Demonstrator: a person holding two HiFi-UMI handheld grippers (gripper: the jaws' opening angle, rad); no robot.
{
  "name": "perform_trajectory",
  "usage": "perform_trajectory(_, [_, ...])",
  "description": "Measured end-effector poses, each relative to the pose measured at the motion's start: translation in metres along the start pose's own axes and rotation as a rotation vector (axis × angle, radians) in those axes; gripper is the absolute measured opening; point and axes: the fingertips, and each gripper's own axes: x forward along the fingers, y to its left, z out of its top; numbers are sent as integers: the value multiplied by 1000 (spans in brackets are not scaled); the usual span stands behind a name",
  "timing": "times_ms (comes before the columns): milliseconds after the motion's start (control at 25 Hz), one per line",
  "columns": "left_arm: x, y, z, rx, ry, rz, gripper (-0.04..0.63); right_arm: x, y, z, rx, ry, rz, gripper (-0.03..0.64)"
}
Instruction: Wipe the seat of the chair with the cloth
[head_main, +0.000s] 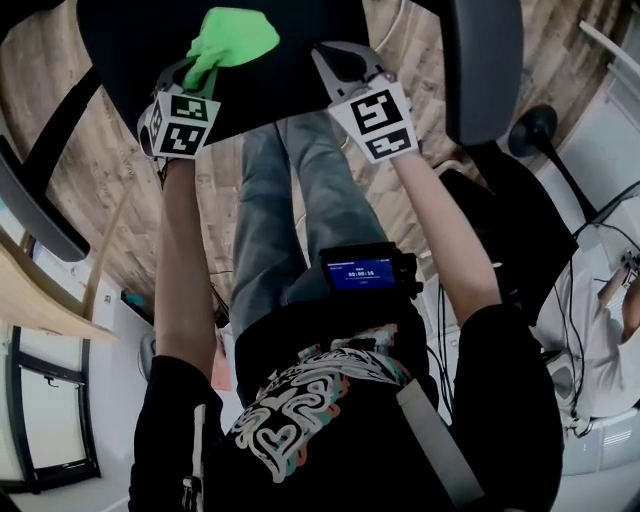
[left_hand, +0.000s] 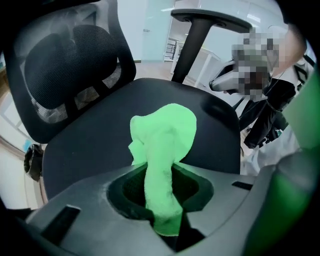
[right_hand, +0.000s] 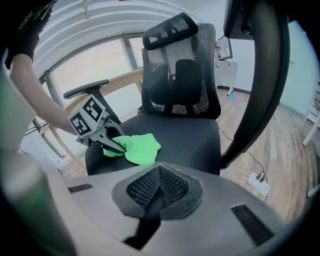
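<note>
You're over the black chair's seat (head_main: 290, 85), mesh backrest (right_hand: 180, 75) behind it, pale wood-plank floor (right_hand: 280, 145) underneath and big windows (right_hand: 100, 65) along the wall. Count it up: one green cloth (head_main: 232, 40) lying on the seat near its front edge, one white power strip (right_hand: 258, 184) on the floor, two grippers. Your left gripper (head_main: 198, 72) is clamped on the cloth's edge, while your right gripper (right_hand: 159, 172) hovers just beside it, jaws pressed together with nothing between them.
</note>
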Motion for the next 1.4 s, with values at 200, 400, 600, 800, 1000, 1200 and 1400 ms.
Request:
perform_trajectory(200, [12, -24, 23, 25, -30, -42, 107, -2, -3, -9, 5, 12, -14, 2])
perform_trajectory(400, [23, -57, 47, 119, -41, -104, 107, -4, -5, -12, 15, 7, -25, 2])
perform_trajectory(600, [28, -78, 62, 179, -47, -148, 107, -5, -8, -10, 10, -5, -47, 2])
perform_trajectory(800, [27, -77, 64, 155, -73, -162, 107, -4, -9, -3, -3, -14, -44, 2])
perform_trajectory(1000, [25, -77, 67, 95, -117, -161, 107, 1, -3, 2, -30, -16, -17, 2])
perform_trajectory(1200, [16, -76, 72, 26, -179, -144, 107, -2, 0, 3, -48, -23, -15, 2])
perform_trajectory(1400, [-4, -57, 79, -6, -239, -83, 107, -3, 3, 9, -61, -34, 8, 2])
